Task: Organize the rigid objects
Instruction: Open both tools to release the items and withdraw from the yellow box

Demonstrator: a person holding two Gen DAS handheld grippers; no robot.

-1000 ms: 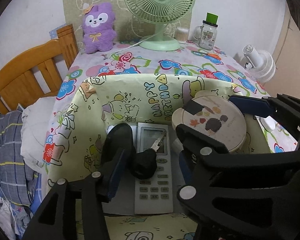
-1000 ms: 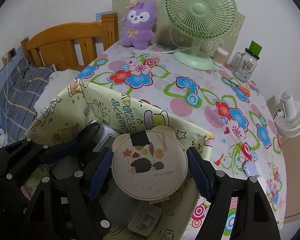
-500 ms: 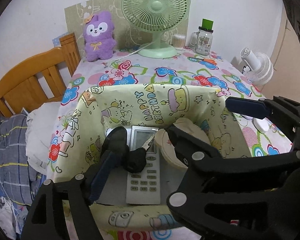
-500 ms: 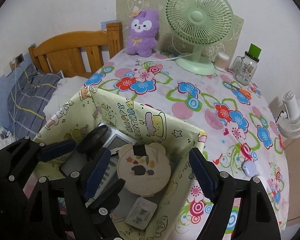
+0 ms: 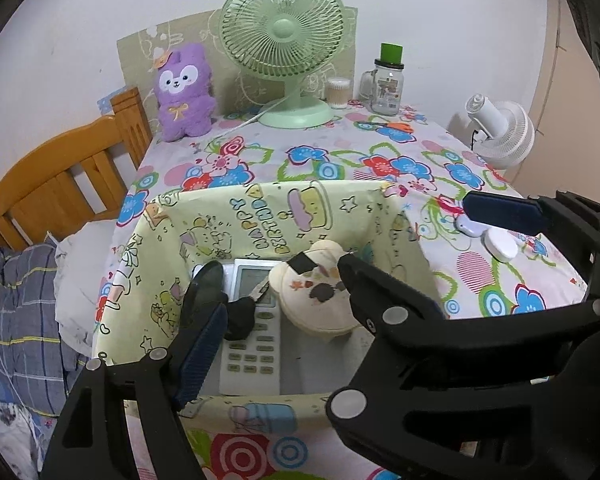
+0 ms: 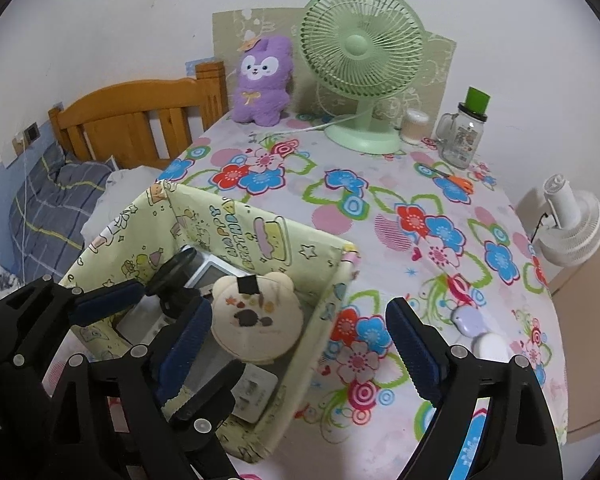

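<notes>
Our right gripper (image 6: pixel 300 340) stands apart and empty, its jaws having just opened off the bear-shaped case (image 6: pixel 256 320), which now lies inside the yellow fabric bin (image 6: pixel 260 240) against the remote (image 5: pixel 252 320). Our left gripper (image 5: pixel 340 280) is also apart, holding nothing. We judge this drop finished; next we reach for the small white pieces (image 6: pixel 476 328) on the tablecloth (image 6: pixel 380 184). Earlier the case sat higher between our pads.

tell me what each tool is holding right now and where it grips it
Nothing: both the left tool and right tool are open, above the box.
</notes>
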